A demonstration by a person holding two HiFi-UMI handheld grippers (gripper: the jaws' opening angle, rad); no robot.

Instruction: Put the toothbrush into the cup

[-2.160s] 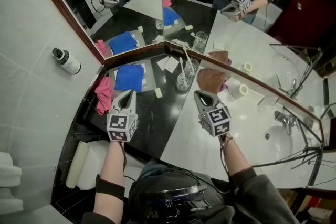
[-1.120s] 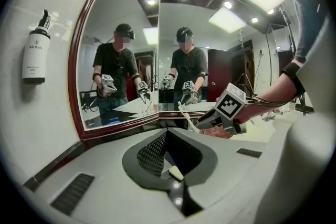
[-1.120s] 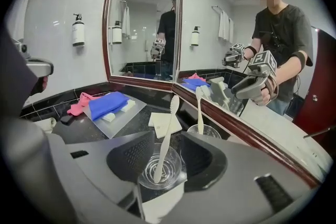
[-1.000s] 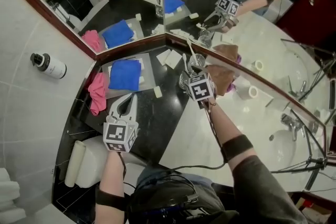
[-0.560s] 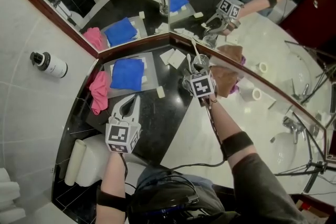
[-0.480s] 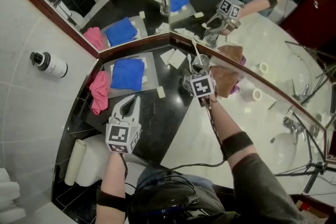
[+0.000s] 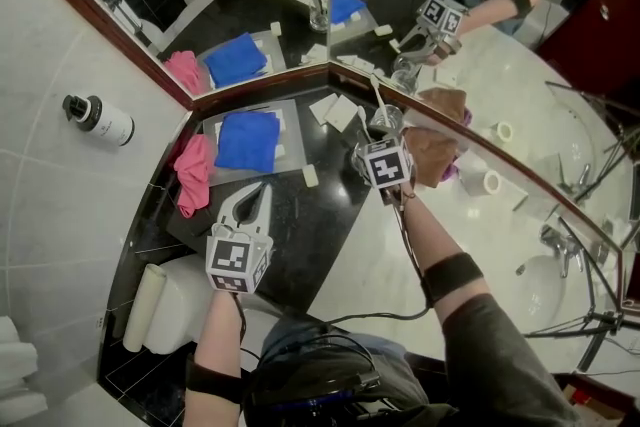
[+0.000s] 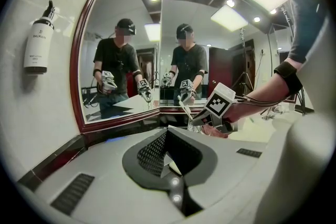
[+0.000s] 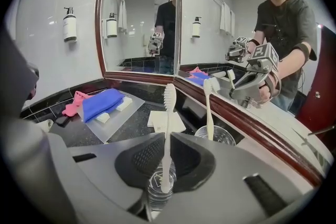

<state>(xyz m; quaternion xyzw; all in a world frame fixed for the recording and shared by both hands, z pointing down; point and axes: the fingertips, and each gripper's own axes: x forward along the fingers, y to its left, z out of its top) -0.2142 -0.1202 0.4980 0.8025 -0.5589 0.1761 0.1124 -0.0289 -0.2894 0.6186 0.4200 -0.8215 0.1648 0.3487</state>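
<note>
**A:** Left tongs (image 8: pixel 167 136), condition?

**B:** Pressed together, nothing between them. Held over the black counter (image 7: pixel 300 235).

**A:** Right tongs (image 9: pixel 167 139)?

**B:** Jaws have just been closing. They now pinch the handle of the white toothbrush (image 9: pixel 169 105).

**A:** Location of that toothbrush?

**B:** Upright, bristles at 12 o'clock. Its lower end stands inside the clear cup (image 9: pixel 157 189) directly under the jaws.

**A:** Neighbouring items, right gripper view?

**B:** Second cup (image 9: pixel 215 135) at 2 o'clock of the first, just in front of the mirror frame. One second toothbrush (image 9: pixel 209 107) stands in it.

**A:** Head view, reckoned from the left tongs?

**B:** Blue cloth (image 7: pixel 247 140) at 12 o'clock. Pink cloth (image 7: pixel 193 173) at 9 o'clock, near the counter's edge. Pump bottle (image 7: pixel 100 118) at 10 o'clock, farther out on the tiled wall. Right tongs at 2 o'clock, well apart from the left.
</note>
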